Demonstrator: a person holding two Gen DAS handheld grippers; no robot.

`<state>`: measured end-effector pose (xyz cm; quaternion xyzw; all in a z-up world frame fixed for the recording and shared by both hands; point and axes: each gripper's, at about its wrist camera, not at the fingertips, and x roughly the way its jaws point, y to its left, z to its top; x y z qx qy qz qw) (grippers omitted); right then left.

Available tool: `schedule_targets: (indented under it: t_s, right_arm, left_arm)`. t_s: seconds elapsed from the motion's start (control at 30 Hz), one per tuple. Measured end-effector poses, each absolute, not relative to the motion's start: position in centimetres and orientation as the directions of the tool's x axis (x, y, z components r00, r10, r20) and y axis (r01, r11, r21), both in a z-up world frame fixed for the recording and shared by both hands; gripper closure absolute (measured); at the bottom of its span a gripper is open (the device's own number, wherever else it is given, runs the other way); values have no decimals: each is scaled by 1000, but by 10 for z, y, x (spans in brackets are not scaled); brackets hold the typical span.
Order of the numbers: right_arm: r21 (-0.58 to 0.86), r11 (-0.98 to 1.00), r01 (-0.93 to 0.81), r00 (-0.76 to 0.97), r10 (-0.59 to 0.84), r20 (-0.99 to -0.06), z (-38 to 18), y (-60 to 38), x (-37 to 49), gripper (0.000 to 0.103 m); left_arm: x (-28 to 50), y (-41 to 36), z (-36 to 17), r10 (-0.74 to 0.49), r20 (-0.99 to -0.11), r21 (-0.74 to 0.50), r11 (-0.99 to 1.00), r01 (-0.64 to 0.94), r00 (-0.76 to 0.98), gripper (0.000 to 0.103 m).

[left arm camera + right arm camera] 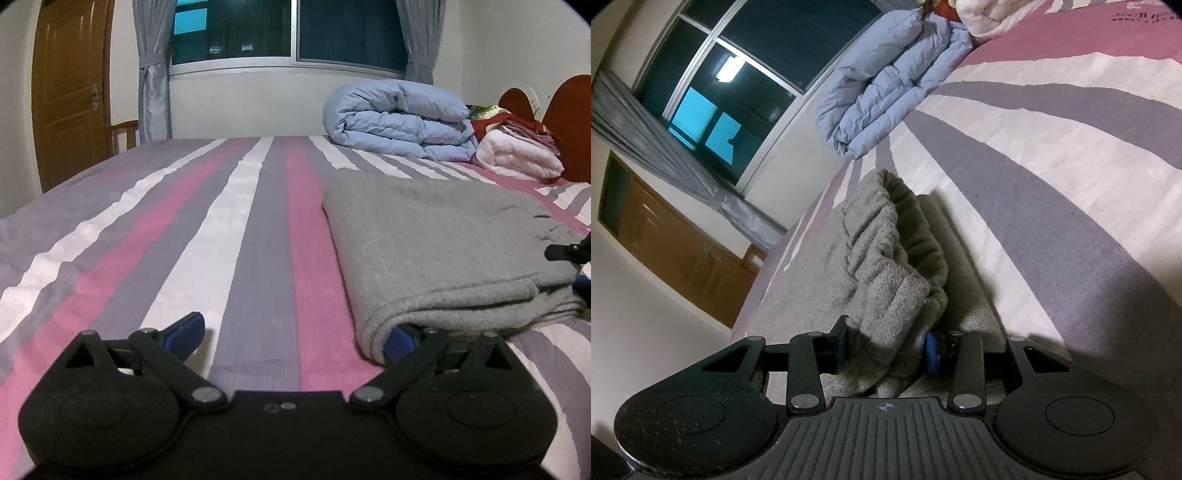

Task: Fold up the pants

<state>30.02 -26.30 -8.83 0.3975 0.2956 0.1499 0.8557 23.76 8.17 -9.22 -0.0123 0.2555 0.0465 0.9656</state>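
Note:
Grey fleece pants [443,240] lie folded in a thick stack on the right half of the striped bed [229,240]. My left gripper [295,330] is wide open. Its left finger rests on the sheet, and its right finger [400,338] touches the near left corner of the stack, with nothing between the pads. My right gripper [886,349] is rolled onto its side and shut on the bunched elastic waistband of the pants [886,258]. A part of the right gripper [569,254] shows at the right edge of the left wrist view, at the stack's right end.
A rolled light-blue duvet [399,118] and folded pink and red bedding [517,155] sit at the far right by the wooden headboard [569,110]. A window [288,33] with grey curtains and a wooden door [70,92] lie beyond the bed.

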Motion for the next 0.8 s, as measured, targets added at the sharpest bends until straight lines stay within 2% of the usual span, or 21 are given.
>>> schedule_targets:
  t_s: [0.17, 0.27, 0.33, 0.37, 0.43, 0.5, 0.6, 0.73, 0.8]
  right_arm:
    - [767, 641, -30, 779, 496, -384, -88, -265, 301, 63]
    - [767, 641, -29, 766, 507, -394, -82, -271, 299, 60]
    - [783, 622, -14, 761, 514, -395, -77, -281, 294, 48]
    - [780, 626, -7, 759, 511, -403, -74, -286, 291, 47]
    - [764, 645, 6, 772, 483, -413, -65, -295, 282, 38]
    - [741, 670, 38, 831, 390, -396, -53, -306, 269, 35]
    - [827, 562, 16, 839, 442, -316, -54, -321, 274, 33]
    - [777, 629, 6, 760, 502, -412, -59, -308, 302, 26]
    - [782, 623, 2, 734, 530, -424, -67, -306, 311, 25]
  left_arm:
    - [223, 90, -89, 64, -530, 5, 997, -73, 846, 6]
    - [208, 115, -82, 99, -534, -18, 992, -128, 839, 7]
    - [199, 143, -77, 121, -513, -91, 977, -193, 850, 7]
    - [197, 155, -75, 122, -509, -125, 969, -214, 852, 7]
    - [202, 174, -72, 77, -500, -212, 955, -208, 863, 7]
    - [215, 184, -69, -8, -487, -295, 943, -155, 874, 7]
    - [245, 180, -66, -158, -459, -389, 920, -38, 874, 7]
    - [293, 163, -74, -323, -476, -488, 871, 60, 818, 9]
    - [317, 159, -86, -407, -499, -545, 834, 87, 765, 13]
